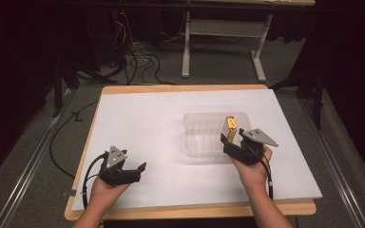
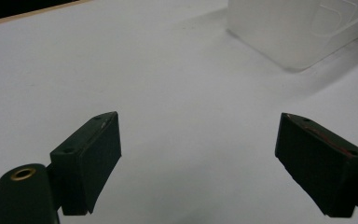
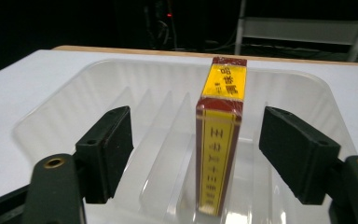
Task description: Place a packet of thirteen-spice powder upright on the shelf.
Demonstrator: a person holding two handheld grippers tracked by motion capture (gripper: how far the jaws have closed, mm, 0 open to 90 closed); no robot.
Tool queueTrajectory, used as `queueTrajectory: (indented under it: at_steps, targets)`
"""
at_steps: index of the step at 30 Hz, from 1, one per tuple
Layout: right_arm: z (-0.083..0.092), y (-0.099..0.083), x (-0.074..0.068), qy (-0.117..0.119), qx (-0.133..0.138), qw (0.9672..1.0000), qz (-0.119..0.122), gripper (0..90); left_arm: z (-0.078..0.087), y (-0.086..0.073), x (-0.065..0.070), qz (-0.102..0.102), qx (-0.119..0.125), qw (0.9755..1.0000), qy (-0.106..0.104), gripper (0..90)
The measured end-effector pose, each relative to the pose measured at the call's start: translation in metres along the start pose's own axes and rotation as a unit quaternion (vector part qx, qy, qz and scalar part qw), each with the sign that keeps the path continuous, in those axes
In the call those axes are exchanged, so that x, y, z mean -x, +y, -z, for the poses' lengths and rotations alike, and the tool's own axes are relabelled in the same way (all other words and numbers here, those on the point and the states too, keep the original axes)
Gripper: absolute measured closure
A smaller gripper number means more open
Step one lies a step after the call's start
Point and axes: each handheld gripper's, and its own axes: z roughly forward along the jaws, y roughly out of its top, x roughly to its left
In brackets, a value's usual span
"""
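Table [image 1: 138,123] first, covered in white and carrying everything: a clear plastic tray [image 1: 197,137] is sitting right of centre, and a red-and-yellow box [image 1: 231,127] is standing on its narrow edge inside it, against the tray's right end. The right gripper [image 1: 228,142] is hovering at the tray's near right corner with its jaws standing wide on either side of the box, pads clear of it. The left gripper [image 1: 135,170] is resting well apart, near the table's front left, jaws spread with nothing between them.

What is worrying me is that box — it is balancing on a thin edge on a ribbed tray floor, so it looks ready to tip. If the right hand drifts sideways while pulling away, a pad could clip the box and knock it flat or against the wall. The tray looks light too, and nothing is steadying it; a bump from the gripper could slide it.

The right gripper view is giving the gap between each pad [image 3: 106,149] and the red-and-yellow box [image 3: 219,140], plus the ribs — from above the gripper is overlapping the box. The left gripper view is offering bare table [image 2: 144,70] and one corner of the tray [image 2: 298,32].
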Motion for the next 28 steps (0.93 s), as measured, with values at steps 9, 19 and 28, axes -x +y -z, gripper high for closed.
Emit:
queueTrajectory:
  at_steps: [9, 19, 28]
  targets:
    - [0.053, -0.024, 0.049, 0.018, -0.015, 0.9994, 0.027, 15.3, -0.005, 0.0, 0.008, 0.002, -0.004, 0.9999, -0.016, 14.9]
    - [0.074, -0.052, 0.086, 0.003, -0.014, 0.9997, 0.018, 15.1, -0.003, 0.002, 0.018, 0.012, 0.007, 0.9996, -0.023, 15.0]
    - [0.063, -0.052, 0.084, 0.008, -0.014, 0.9998, 0.011, 15.2, 0.0, -0.001, 0.022, -0.001, 0.008, 0.9997, -0.022, 14.9]
